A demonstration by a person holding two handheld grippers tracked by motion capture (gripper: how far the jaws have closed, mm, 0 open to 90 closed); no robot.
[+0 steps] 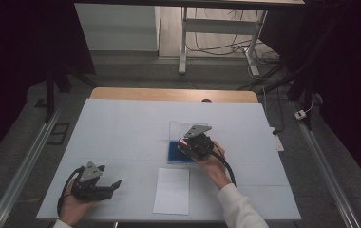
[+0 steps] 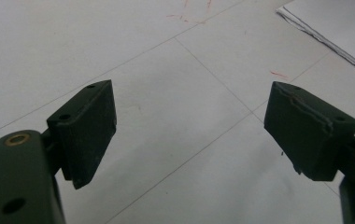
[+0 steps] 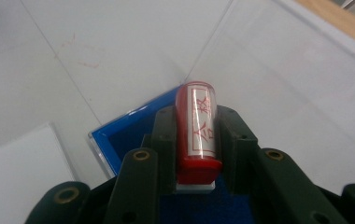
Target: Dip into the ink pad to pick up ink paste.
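right gripper (image 3: 196, 140): jaws clamped on red stamp (image 3: 197, 130), held over blue ink pad (image 1: 178, 151), centre of high view | left gripper (image 2: 189, 126): jaws spread wide, nothing between, lower left above table (image 1: 121, 123) | white paper (image 1: 172, 190): lower centre, untouched

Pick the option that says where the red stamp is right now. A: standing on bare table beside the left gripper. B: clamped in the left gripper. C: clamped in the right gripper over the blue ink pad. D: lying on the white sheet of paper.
C: the right gripper is shut on the red stamp, with the blue ink pad beneath; the left gripper is open, holding nothing.
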